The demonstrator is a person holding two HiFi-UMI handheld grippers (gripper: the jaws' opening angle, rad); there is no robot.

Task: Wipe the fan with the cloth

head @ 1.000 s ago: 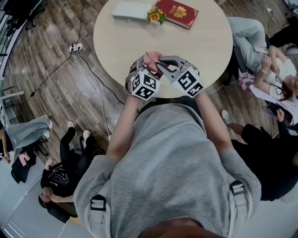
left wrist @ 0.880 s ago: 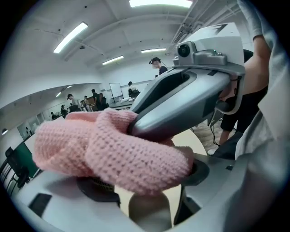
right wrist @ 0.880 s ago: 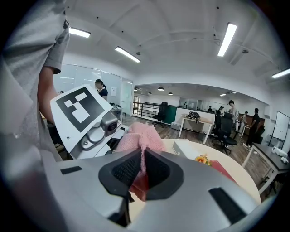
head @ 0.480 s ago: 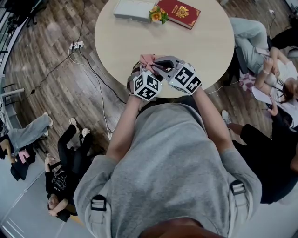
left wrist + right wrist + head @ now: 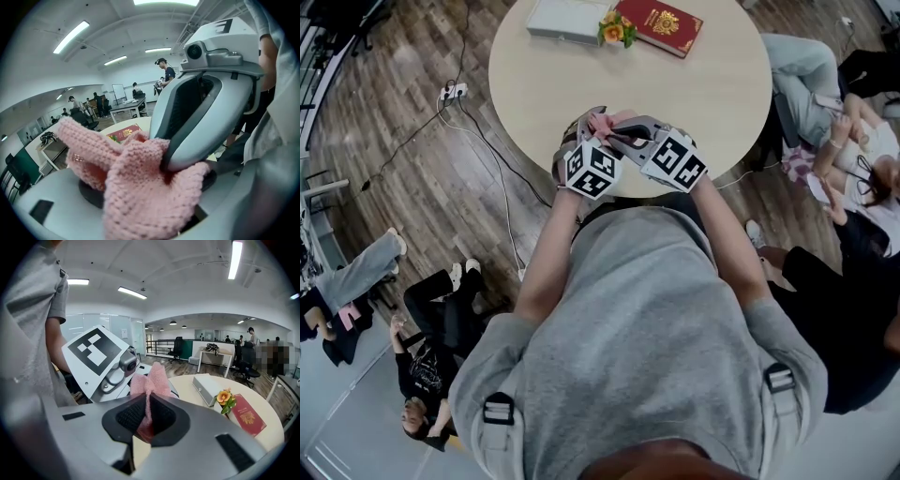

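A pink knitted cloth point(image 5: 602, 119) is bunched between both grippers above the near edge of the round table point(image 5: 703, 84). My right gripper point(image 5: 616, 132) is shut on it: in the right gripper view the cloth point(image 5: 150, 378) rises from between the black pads point(image 5: 129, 416). In the left gripper view the cloth point(image 5: 140, 187) fills the gap in my left gripper point(image 5: 145, 197) and covers most of its pads, and the right gripper point(image 5: 165, 165) bites into it from above. The left gripper point(image 5: 587, 127) touches the right one. No fan shows in any view.
At the table's far edge lie a white box point(image 5: 565, 19), small orange flowers point(image 5: 614, 28) and a red book point(image 5: 661, 25). Seated people point(image 5: 830, 112) are at the right, others point(image 5: 431, 328) at the lower left. A power strip point(image 5: 450, 94) and cable lie on the wooden floor.
Both grippers stay together at the table's near edge. Less of the pink cloth shows above them than a second ago. People at the lower left have shifted.
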